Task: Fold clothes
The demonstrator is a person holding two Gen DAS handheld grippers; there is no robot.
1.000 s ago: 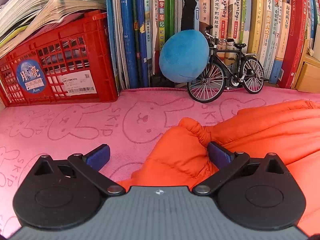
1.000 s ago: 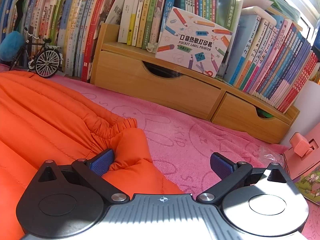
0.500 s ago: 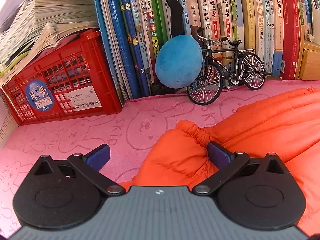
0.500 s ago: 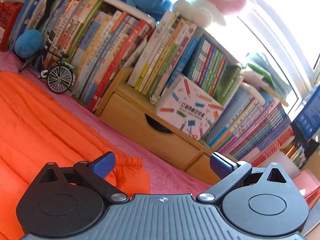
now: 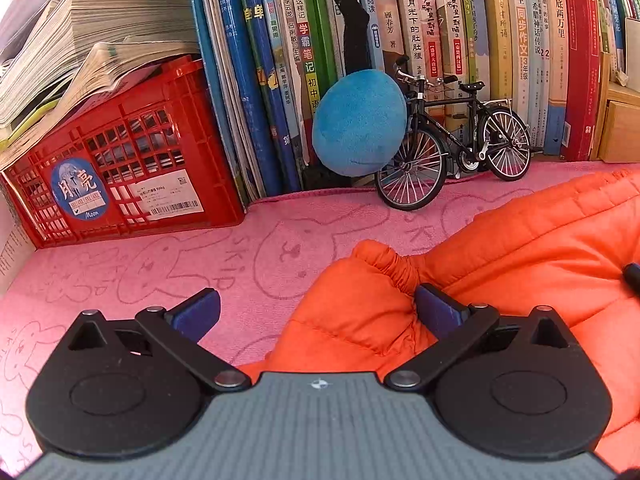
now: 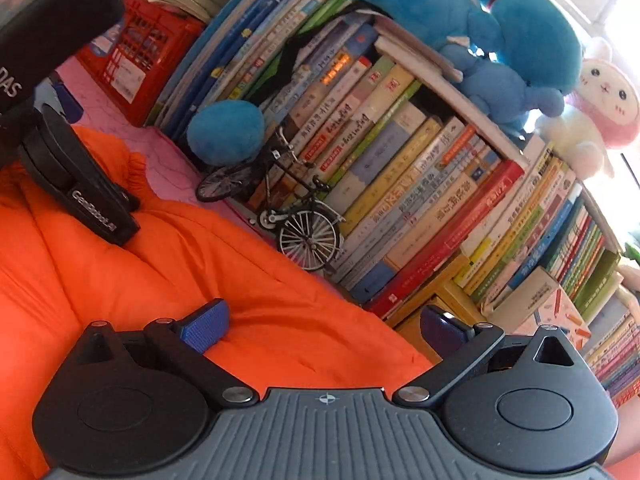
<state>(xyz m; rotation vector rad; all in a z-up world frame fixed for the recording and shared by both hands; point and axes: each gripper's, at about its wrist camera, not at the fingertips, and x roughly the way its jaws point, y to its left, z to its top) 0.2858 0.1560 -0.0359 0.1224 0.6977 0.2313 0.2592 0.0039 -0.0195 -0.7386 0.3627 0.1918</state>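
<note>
The left gripper [image 5: 316, 306] is wide open around a puffy orange sleeve cuff [image 5: 380, 264], not pinching it. The right gripper [image 6: 324, 326] is wide open too and holds nothing; it hangs tilted above the orange jacket [image 6: 168, 264]. The jacket lies spread on a pink bunny cloth [image 5: 160, 268] on the counter. Past it stand a little toy bicycle [image 5: 452, 152] and a blue plush ball [image 5: 356, 124]. A red crate [image 5: 132, 160] sits to the left. Behind them all is a row of books [image 5: 480, 40].
</note>
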